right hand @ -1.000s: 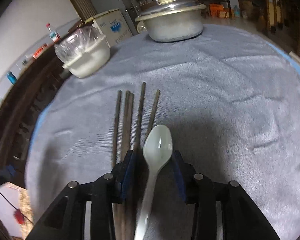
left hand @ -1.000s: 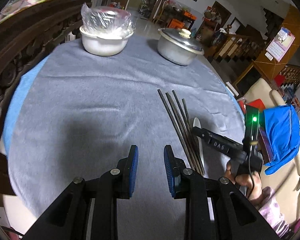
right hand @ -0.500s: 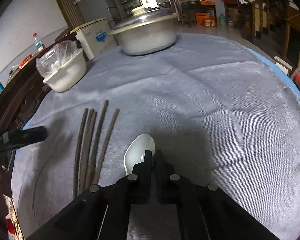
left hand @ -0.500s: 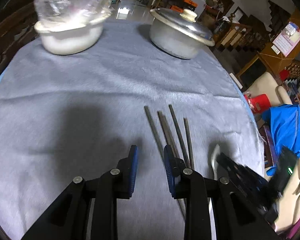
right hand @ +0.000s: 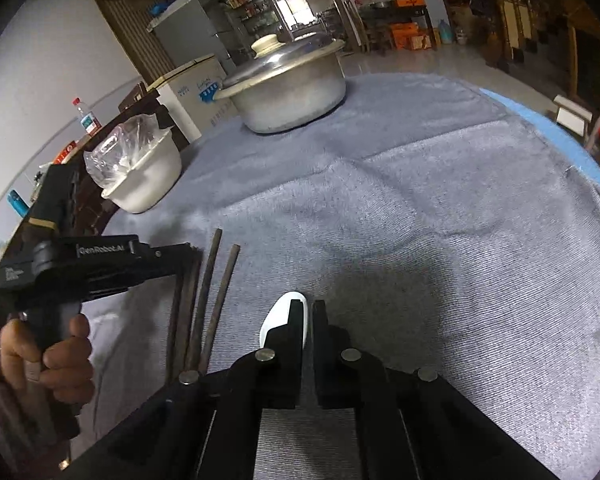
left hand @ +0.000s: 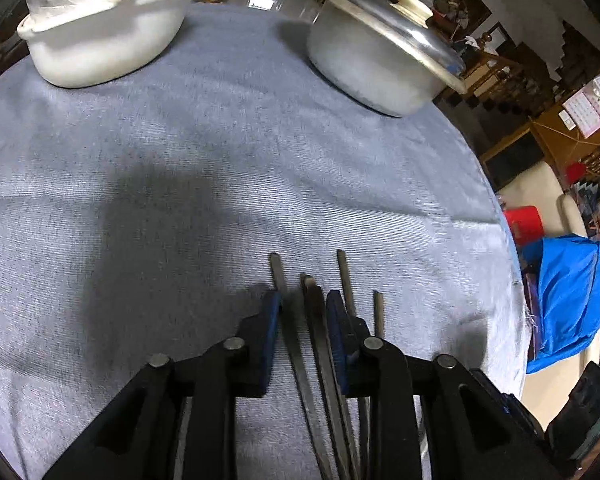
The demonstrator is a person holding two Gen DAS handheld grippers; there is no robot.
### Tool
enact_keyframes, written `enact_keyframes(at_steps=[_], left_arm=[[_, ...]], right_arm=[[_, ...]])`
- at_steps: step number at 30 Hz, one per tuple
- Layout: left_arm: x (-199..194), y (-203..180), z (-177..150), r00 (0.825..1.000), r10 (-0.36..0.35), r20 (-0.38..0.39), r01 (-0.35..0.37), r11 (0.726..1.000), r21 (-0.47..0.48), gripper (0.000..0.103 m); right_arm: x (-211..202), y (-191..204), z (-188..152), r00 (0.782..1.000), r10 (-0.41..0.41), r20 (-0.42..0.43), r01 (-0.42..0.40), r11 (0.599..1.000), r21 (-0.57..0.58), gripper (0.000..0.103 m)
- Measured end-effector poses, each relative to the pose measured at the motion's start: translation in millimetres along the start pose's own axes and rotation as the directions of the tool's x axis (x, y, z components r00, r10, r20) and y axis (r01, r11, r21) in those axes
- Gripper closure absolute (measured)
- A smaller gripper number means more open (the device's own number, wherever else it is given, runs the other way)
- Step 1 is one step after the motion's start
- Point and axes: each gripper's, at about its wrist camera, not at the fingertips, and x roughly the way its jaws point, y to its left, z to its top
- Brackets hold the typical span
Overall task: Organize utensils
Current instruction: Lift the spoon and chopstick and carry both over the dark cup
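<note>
Four slim dark chopsticks on ribbed grey cloth; glossy white spoon.

A matt grey ribbed cloth covers the bench. Dull dark chopsticks lie on it, with a glossy white plastic spoon, a brushed-metal pot and a smooth white basin under crinkled clear plastic film.

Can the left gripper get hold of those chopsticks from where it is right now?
Probably yes. The left gripper is open and down on the cloth, its jaws already straddling part of the chopsticks. Two sticks lie outside its right finger, so it may not catch all.
</note>
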Motion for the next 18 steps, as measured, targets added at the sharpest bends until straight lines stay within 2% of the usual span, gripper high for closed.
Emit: enact_keyframes(at_steps=[1,3,5,7,12,15,16,18], left_arm=[[0.2,-0.1,0.2,1.000,0.018,-0.001,-0.018,1.000,0.011,0.092],[0.0,0.7,0.8,0.999,0.037,-0.001,-0.037,0.999,0.031,0.096],[-0.4,-0.5,-0.2,0.999,0.045,-0.009,-0.045,0.996,0.072,0.096],[-1.0,-3.8,-2.4,0.998,0.068,-0.015,-0.065,0.990,0.127,0.097],[-5.6,-3.0,-8.1,0.994,0.105,-0.038,-0.095,0.974,0.206,0.097],[-15.6,10.4,-16.6,0.993,0.113,-0.044,-0.101,0.971,0.218,0.097],[-17.7,14.1,-19.1,0.993,0.113,-0.042,-0.101,0.970,0.220,0.097],[-24.2,21.7,-26.0,0.994,0.099,-0.038,-0.088,0.972,0.220,0.097]], right_arm=[[2.5,-0.9,1.7,1.000,0.006,-0.019,-0.006,1.000,0.012,0.096],[7.6,-3.3,4.9,0.999,0.014,-0.051,-0.012,0.999,0.040,0.088],[11.8,-4.2,6.6,0.997,0.018,-0.079,-0.013,0.998,0.063,0.064],[14.0,-1.8,7.8,0.996,0.036,-0.087,-0.029,0.997,0.073,0.059],[23.1,15.0,8.4,0.992,-0.065,-0.108,0.064,0.998,-0.007,0.058],[27.0,29.1,5.7,0.985,-0.133,-0.108,0.124,0.988,-0.088,0.058],[28.1,31.8,4.4,0.984,-0.148,-0.102,0.137,0.985,-0.108,0.061],[30.9,38.5,0.8,0.978,-0.194,-0.083,0.178,0.970,-0.166,0.074]])
